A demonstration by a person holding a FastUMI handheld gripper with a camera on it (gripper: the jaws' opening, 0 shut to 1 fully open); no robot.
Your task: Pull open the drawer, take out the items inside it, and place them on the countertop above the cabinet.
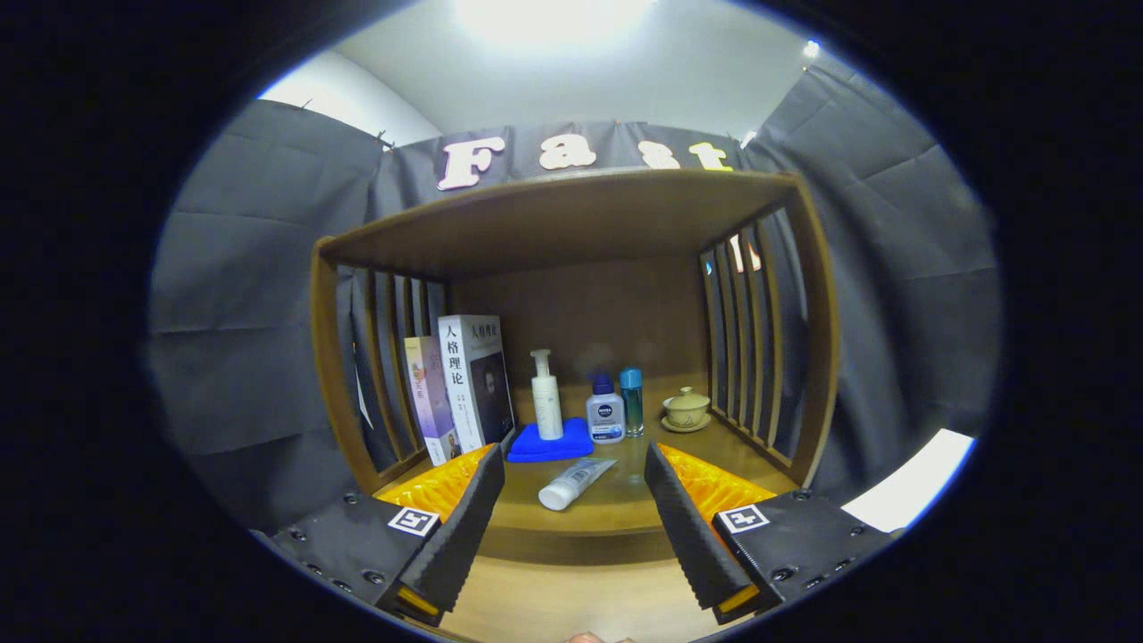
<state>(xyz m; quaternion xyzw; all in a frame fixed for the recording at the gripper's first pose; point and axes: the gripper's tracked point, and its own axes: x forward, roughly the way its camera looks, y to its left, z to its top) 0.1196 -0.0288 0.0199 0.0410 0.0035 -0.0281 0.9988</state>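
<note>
The gripper (pixel 576 482) hangs with its fingers spread wide and nothing between them, facing the countertop (pixel 625 509), where a white tube (pixel 574 483) lies just ahead, a pump bottle (pixel 546 395) stands on a blue cloth (pixel 551 443) beyond it, and two books (pixel 460 386) lean left of that cloth.

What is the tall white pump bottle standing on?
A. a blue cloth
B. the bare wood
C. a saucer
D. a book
A. The white pump bottle stands upright on the folded blue cloth, next to the books and beyond the open claw, whose fingers hold nothing.
</note>
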